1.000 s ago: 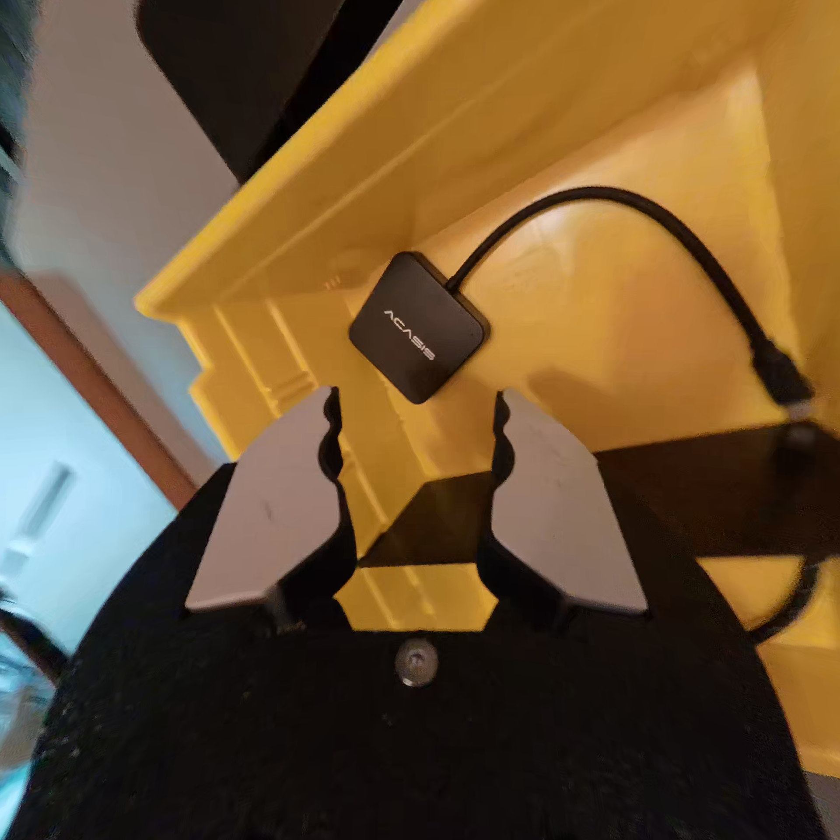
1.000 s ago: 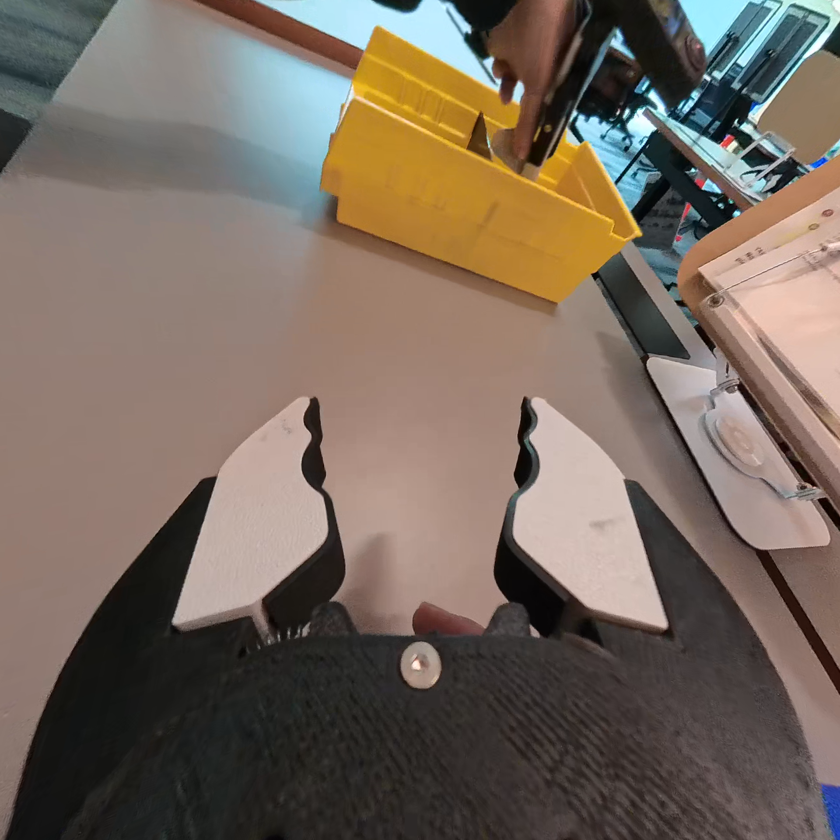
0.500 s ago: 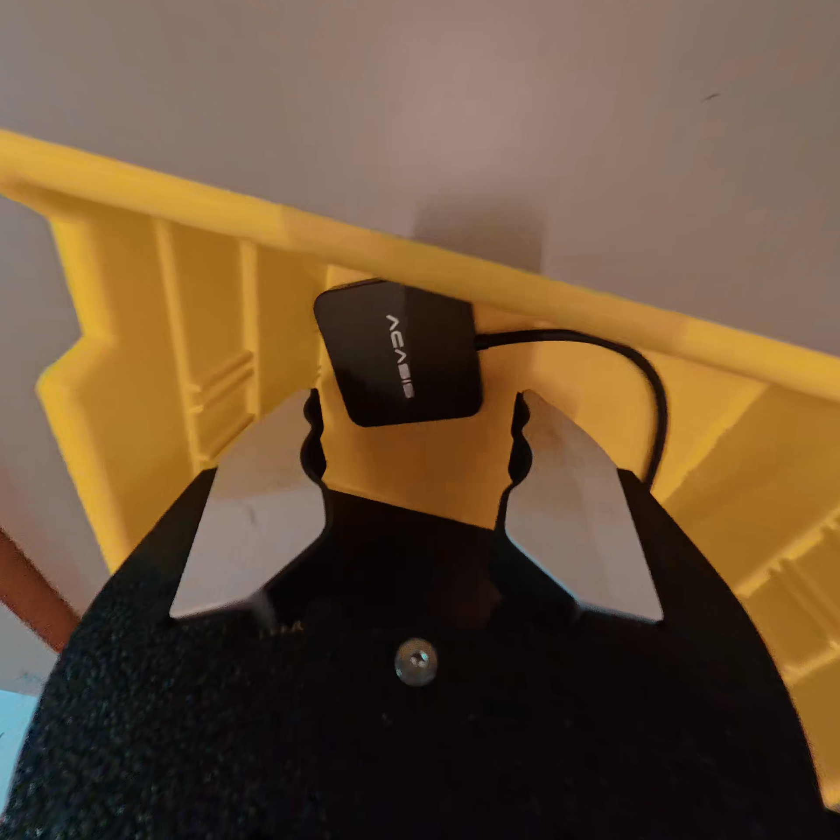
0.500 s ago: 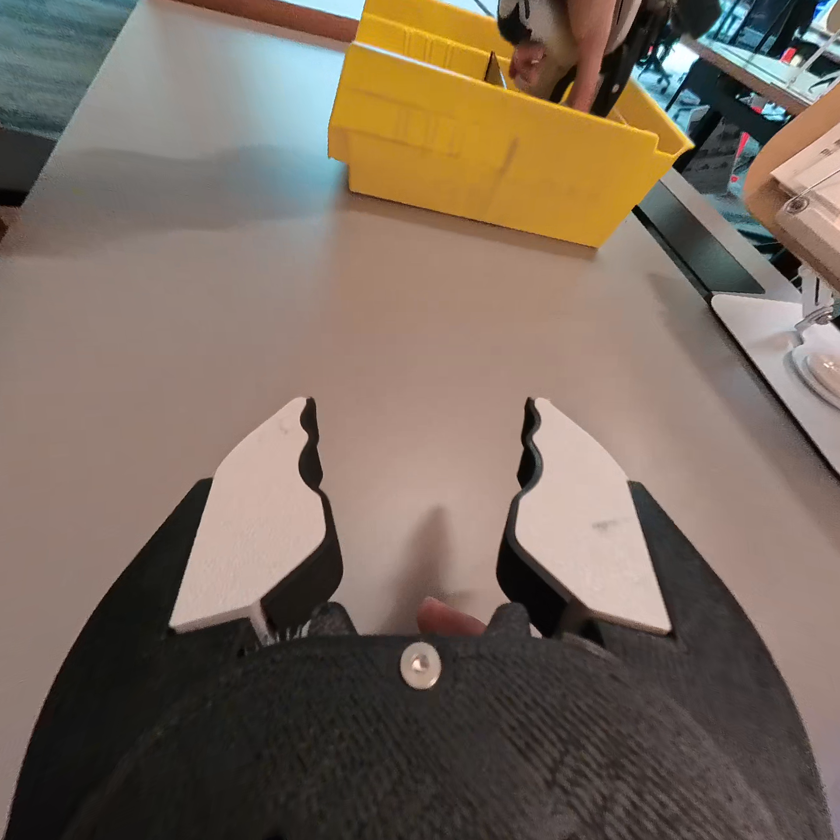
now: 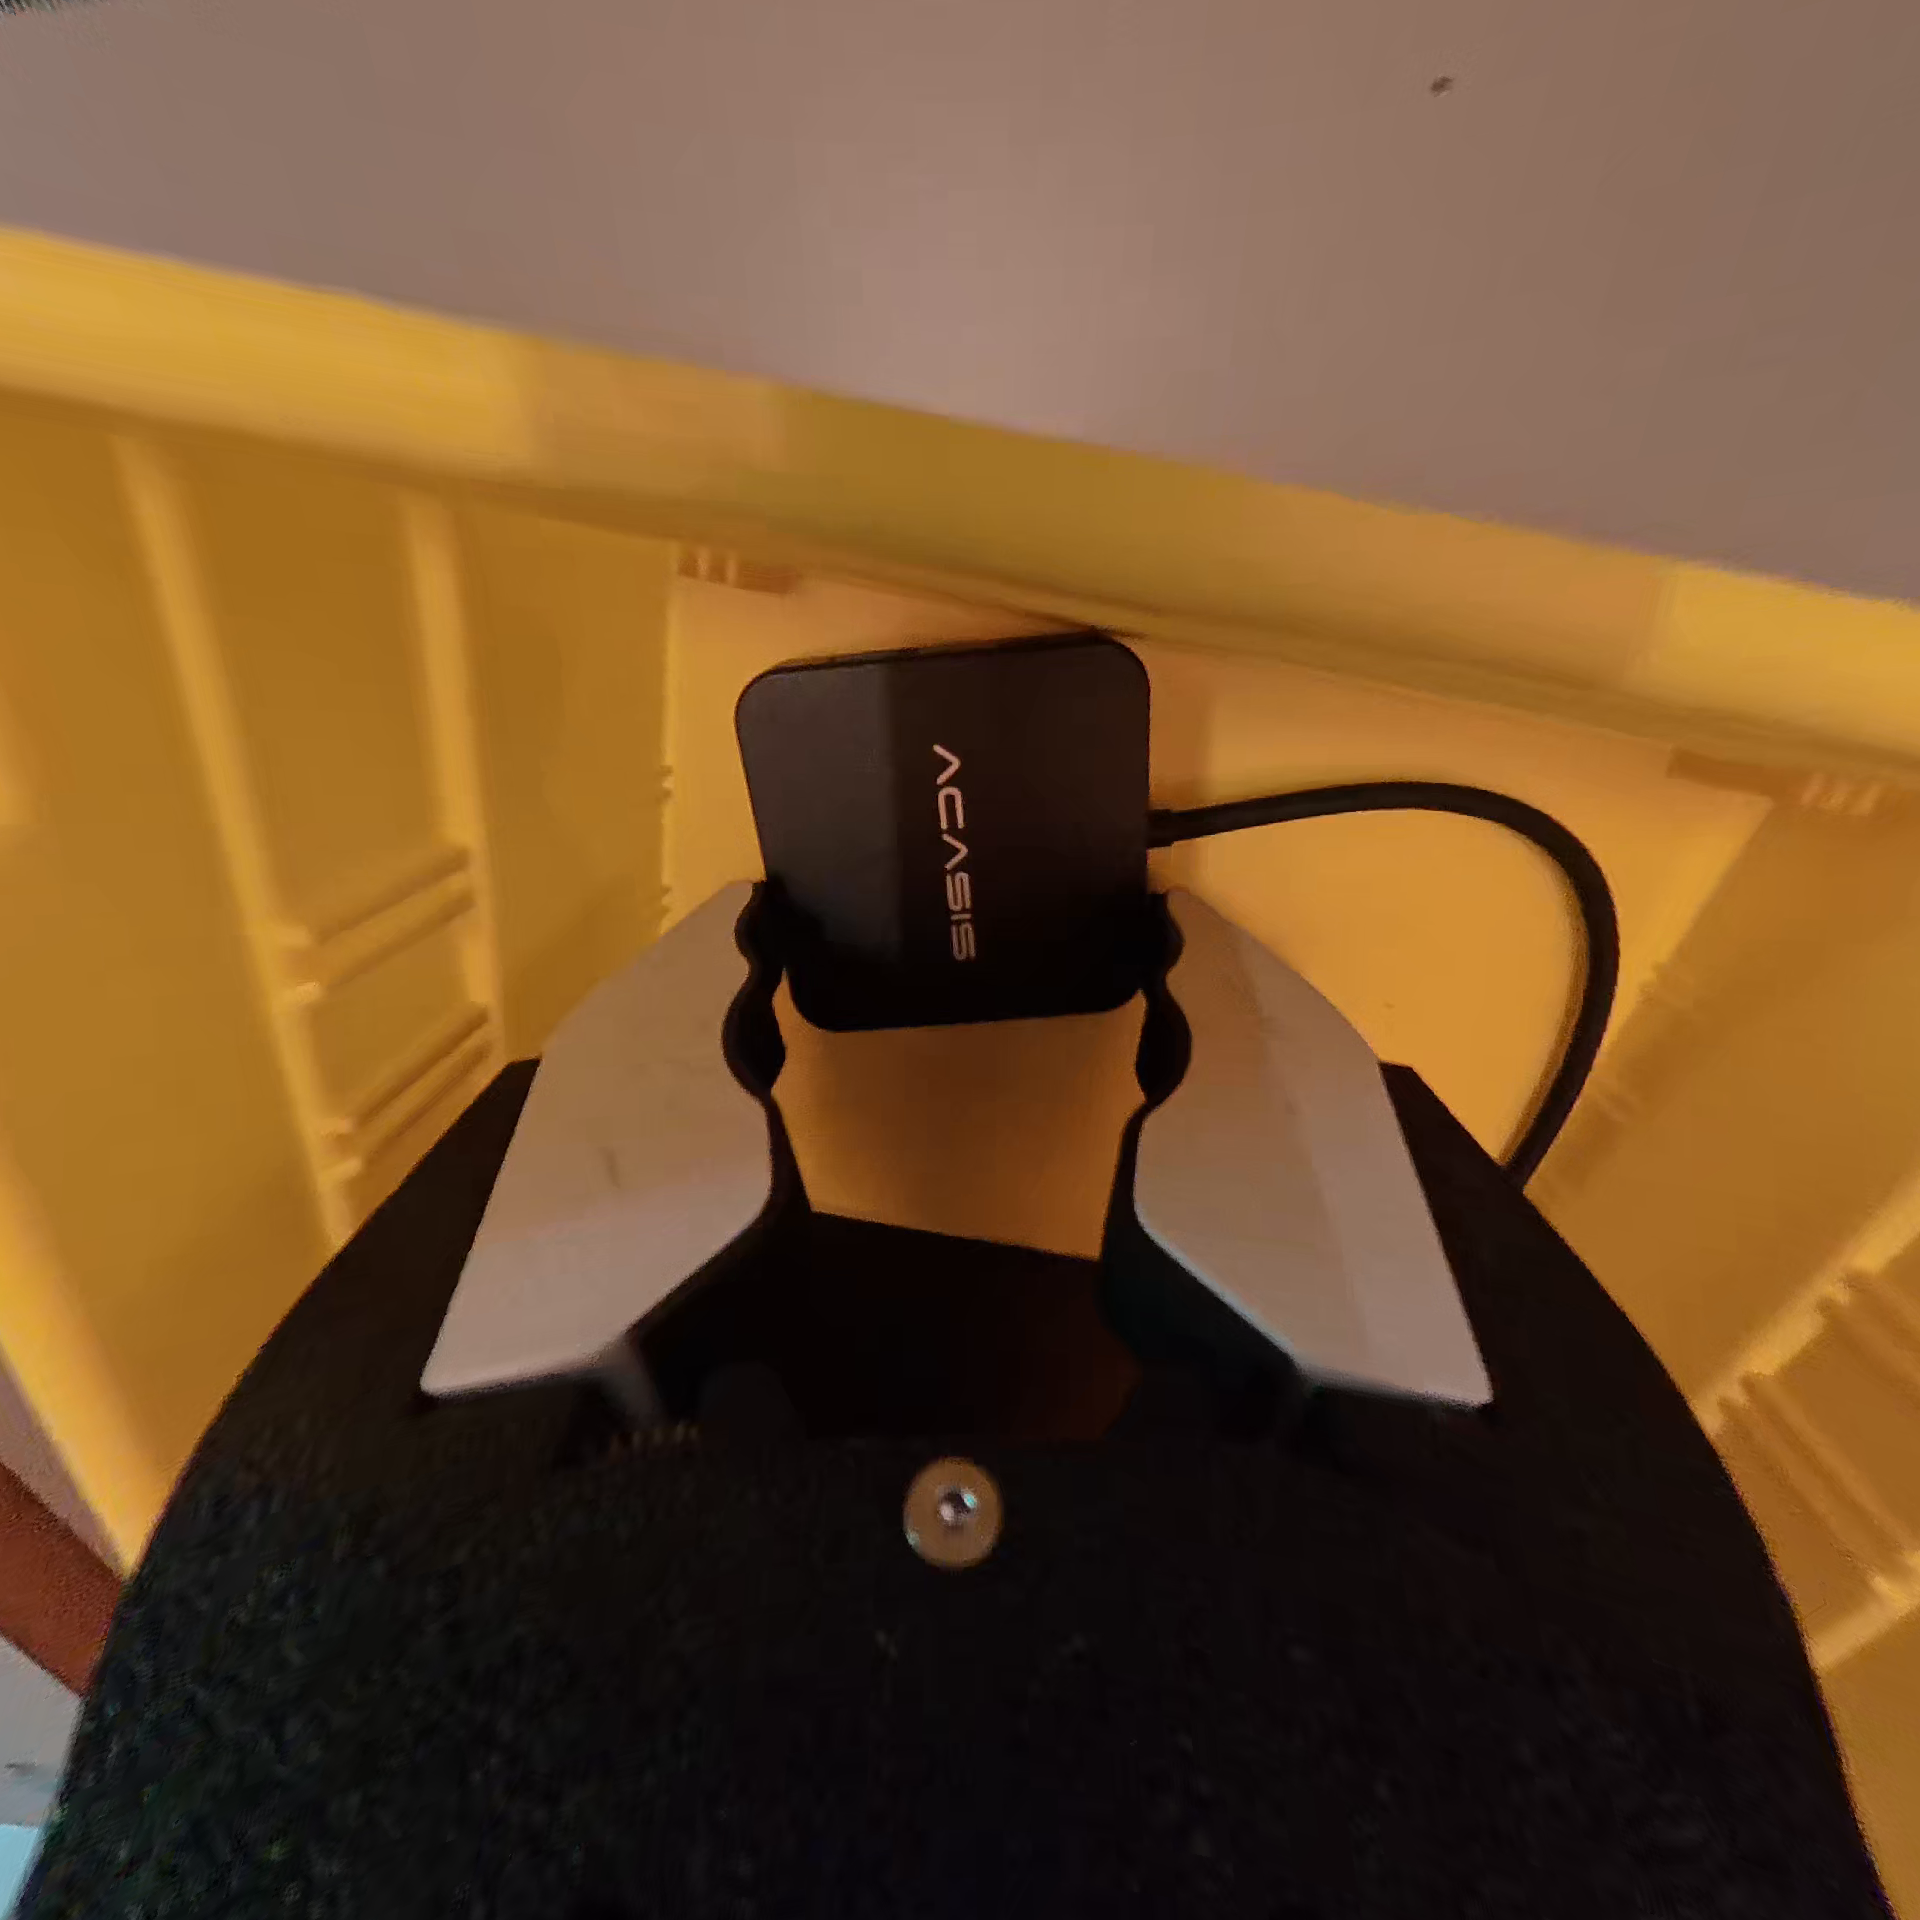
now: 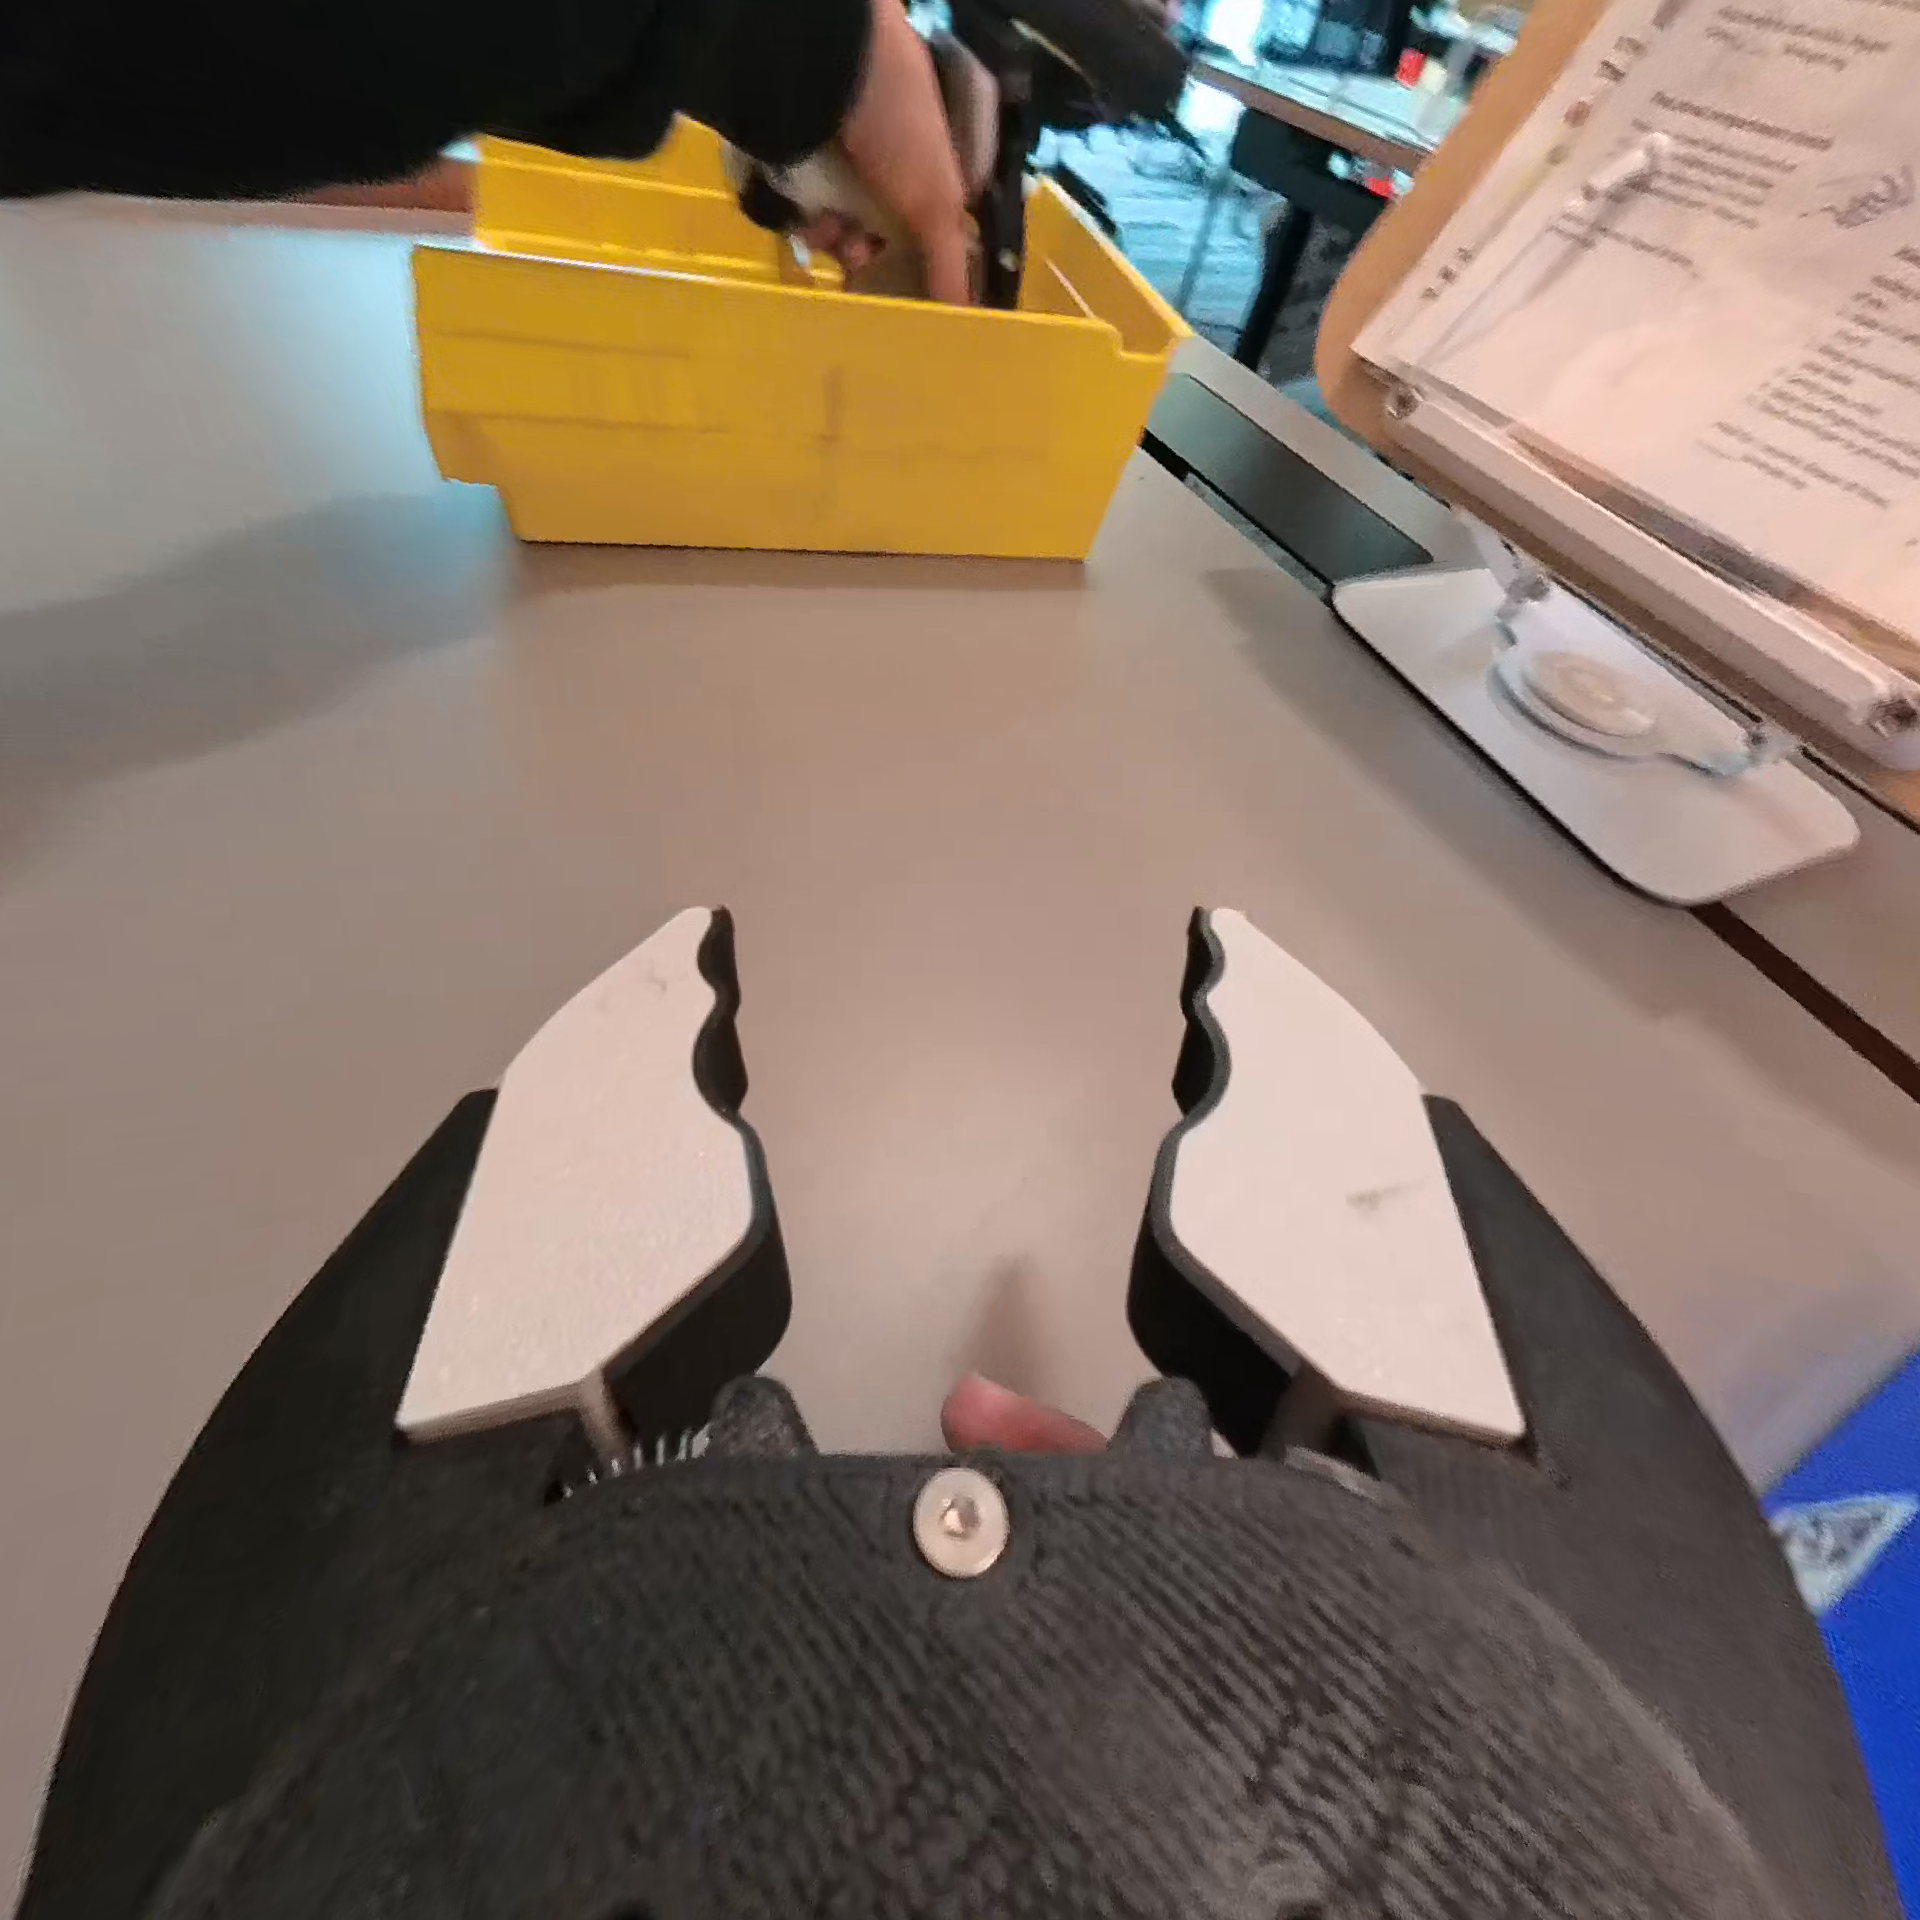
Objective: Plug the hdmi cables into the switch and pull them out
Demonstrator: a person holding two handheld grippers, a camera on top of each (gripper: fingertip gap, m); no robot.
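Inside the yellow bin [image 5: 312, 727], whose left wall carries vertical ribs, the black square switch [image 5: 940, 831] lies on the bin floor with its far edge tucked against the bin's long wall, under the rim. The left gripper [image 5: 951, 909] reaches into the bin and straddles the switch: its left fingertip sits at the switch's near left edge and its right fingertip at the near right edge, the jaws spread to about the switch's width, and whether they actually press on it cannot be told from this view. A black cable [image 5: 1558, 904] leaves the switch's right side, runs rightward, then curves down and goes out of sight behind the gripper's black body. Beyond the bin's rim lies the grey table [image 5: 935, 208]. In the right wrist view, the bin [image 6: 769, 436] stands at the far side of the table [image 6: 312, 779], and over it a person's arm in a black sleeve [image 6: 416, 73] comes in from the left, the hand [image 6: 914, 223] down inside the bin; the switch itself is hidden there. Well nearer than the bin, the right gripper [image 6: 961, 920] hovers over bare table with its jaws spread wide and nothing between them. Right of the bin, a white stand [image 6: 1621, 748] holds a printed sheet [image 6: 1714, 260] at the table's edge.
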